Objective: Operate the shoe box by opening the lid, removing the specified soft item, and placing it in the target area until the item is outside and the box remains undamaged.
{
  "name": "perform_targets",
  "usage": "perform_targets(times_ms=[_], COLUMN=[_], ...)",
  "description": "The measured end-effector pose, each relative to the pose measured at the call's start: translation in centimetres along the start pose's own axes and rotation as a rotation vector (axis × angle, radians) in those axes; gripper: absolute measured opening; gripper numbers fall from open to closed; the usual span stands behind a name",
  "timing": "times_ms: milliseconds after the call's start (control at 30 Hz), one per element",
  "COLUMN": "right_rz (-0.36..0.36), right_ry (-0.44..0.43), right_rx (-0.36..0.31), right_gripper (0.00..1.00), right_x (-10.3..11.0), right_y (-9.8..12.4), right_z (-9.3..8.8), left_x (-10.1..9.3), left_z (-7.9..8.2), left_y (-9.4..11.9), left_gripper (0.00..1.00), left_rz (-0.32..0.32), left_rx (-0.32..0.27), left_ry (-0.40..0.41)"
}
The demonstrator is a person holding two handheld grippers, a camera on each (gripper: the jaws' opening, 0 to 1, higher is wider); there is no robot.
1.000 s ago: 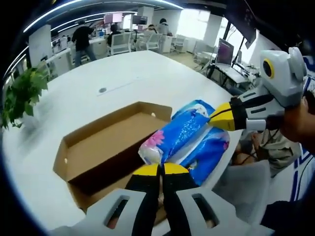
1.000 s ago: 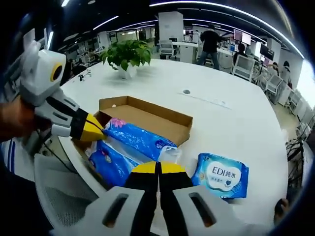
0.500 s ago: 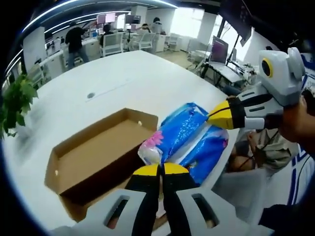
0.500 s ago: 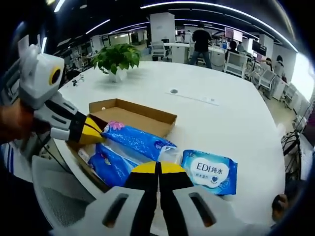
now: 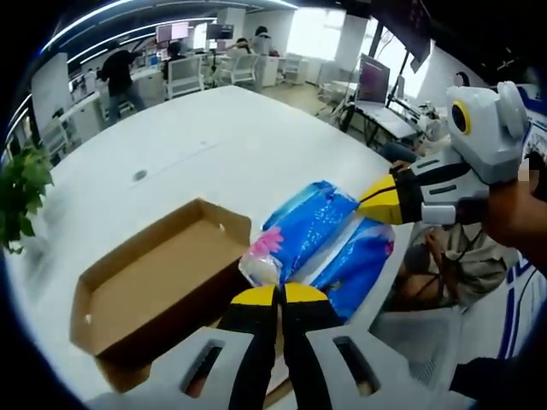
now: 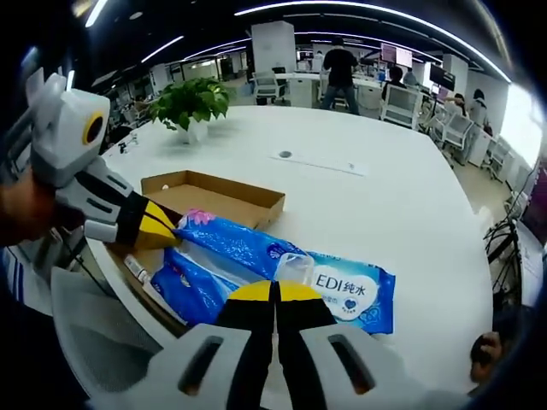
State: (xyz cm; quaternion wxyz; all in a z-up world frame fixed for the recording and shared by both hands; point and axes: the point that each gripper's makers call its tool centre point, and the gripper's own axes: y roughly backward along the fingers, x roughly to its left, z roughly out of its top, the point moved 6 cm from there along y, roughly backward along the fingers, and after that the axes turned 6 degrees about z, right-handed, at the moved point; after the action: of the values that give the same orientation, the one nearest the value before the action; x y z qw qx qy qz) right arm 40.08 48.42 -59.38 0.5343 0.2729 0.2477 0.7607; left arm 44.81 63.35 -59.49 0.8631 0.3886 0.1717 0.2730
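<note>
Grippers hold opposite ends of one long blue soft pack. In the left gripper view, the left gripper (image 5: pixel 279 295) rises from six o'clock with its yellow-tipped jaws pressed together on the pack's crinkled white end, by the pink flower print. The blue pack (image 5: pixel 299 229) runs from there toward two o'clock, where the right gripper (image 5: pixel 369 203) comes in from three o'clock and pinches its far end. A second blue pack (image 5: pixel 359 260) lies just beside the first, at four o'clock of it, near the edge of the white bench (image 5: pixel 205 141). The open shoe box (image 5: pixel 145 286), brown cardboard with a bare floor, sits at nine o'clock of the held pack, its near corner touching the pack's end.

In the right gripper view, the right gripper (image 6: pixel 275 292) stands at six o'clock, jaws closed on the clear crimped end of the blue pack (image 6: pixel 235 243). The left gripper (image 6: pixel 171 231) reaches in from nine o'clock and clamps the flower-printed end. The shoe box (image 6: pixel 214 192) lies beyond at eleven o'clock. A wet-wipe packet (image 6: pixel 350 290) printed "EDI" rests on the bench at three o'clock of the jaws. A potted plant (image 6: pixel 190 102) stands farther off at eleven o'clock.
</note>
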Motion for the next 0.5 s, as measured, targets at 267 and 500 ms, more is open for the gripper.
perform_targets(times_ms=[267, 500], right_rz=[0.01, 0.029], right_ry=[0.004, 0.001], right_rx=[0.006, 0.017], right_gripper=[0.0, 0.0], right_x=[-2.5, -4.7], right_y=[0.3, 0.6], right_z=[-0.2, -0.7], left_x=[-1.4, -2.8], left_z=[1.3, 2.2], left_y=[-1.5, -3.0], left_gripper=[0.0, 0.0], left_rz=[0.005, 0.015], left_rx=[0.008, 0.02], left_ry=[0.005, 0.018])
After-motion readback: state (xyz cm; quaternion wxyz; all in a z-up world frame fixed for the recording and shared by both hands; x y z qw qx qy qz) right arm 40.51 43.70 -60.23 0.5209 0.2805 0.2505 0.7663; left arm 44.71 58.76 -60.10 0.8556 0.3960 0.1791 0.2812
